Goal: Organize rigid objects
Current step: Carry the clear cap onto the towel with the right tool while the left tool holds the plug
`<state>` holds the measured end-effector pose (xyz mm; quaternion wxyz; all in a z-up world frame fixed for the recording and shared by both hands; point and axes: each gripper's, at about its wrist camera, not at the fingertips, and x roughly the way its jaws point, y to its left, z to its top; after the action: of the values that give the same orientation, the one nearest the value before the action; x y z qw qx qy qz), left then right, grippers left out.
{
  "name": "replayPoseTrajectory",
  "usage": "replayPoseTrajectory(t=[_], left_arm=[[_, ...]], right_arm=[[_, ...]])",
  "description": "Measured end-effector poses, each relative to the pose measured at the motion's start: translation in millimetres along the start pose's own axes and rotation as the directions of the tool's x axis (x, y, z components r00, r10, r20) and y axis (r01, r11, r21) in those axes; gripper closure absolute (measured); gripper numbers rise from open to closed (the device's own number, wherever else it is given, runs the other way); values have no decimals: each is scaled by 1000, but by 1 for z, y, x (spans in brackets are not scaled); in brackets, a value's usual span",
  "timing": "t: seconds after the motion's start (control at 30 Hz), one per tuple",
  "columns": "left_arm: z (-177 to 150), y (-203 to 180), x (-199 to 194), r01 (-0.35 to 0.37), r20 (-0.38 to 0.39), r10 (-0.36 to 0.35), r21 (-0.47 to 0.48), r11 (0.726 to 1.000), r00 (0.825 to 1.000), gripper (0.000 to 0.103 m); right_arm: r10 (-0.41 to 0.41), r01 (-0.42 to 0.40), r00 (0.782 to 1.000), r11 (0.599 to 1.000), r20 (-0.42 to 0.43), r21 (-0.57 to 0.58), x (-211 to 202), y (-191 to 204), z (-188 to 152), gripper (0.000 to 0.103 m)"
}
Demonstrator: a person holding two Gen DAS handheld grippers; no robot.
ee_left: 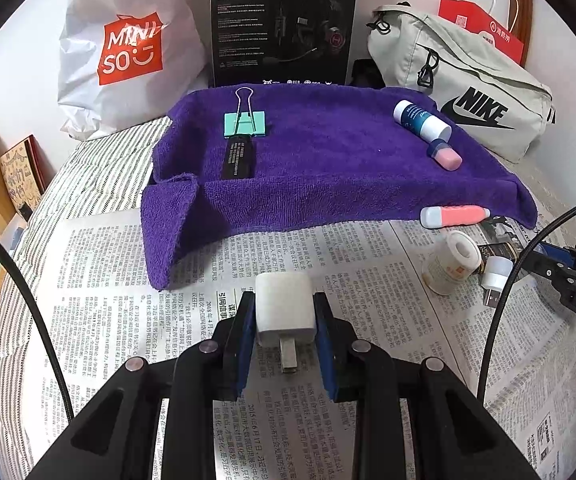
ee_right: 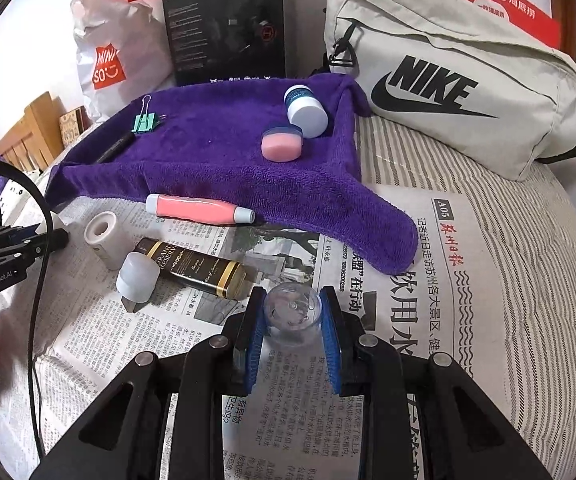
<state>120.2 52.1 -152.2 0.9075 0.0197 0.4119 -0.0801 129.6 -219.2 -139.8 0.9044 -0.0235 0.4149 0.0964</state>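
Left gripper (ee_left: 283,316), jaws pinching a white USB charger (ee_left: 283,310), bottom center of frame, over newspaper (ee_left: 107,280). Right gripper (ee_right: 292,312), jaws pinching a clear plastic cap (ee_right: 292,314), low center. Purple towel (ee_left: 328,152) w/ green binder clip (ee_left: 245,123) mid-frame, upper left.

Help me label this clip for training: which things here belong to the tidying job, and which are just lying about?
Job: left gripper holding charger; right gripper holding clear cap; towel; clip; pink tube; gold box; tape roll.

Lying about: Nike bag; Miniso bag; headset box; newspaper.
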Motion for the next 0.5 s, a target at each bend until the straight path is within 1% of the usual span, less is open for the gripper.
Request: replayPoseTrajectory(t=[0.17,0.33,0.5], left_arm=[[1,0,0,-1,0,1,3,1000,1000,77],[2,2,0,20,1,-20,-16,1000,1000,77],[4,1,0,13,-8,-13,6,1000,1000,77]], right_arm=[[11,-11,1000,1000,1,7,0,0,-1,75],[19,-19,1000,1000,2,14,0,-2,-1,75],[28,-27,1000,999,-6,22,0,-4,0,76]])
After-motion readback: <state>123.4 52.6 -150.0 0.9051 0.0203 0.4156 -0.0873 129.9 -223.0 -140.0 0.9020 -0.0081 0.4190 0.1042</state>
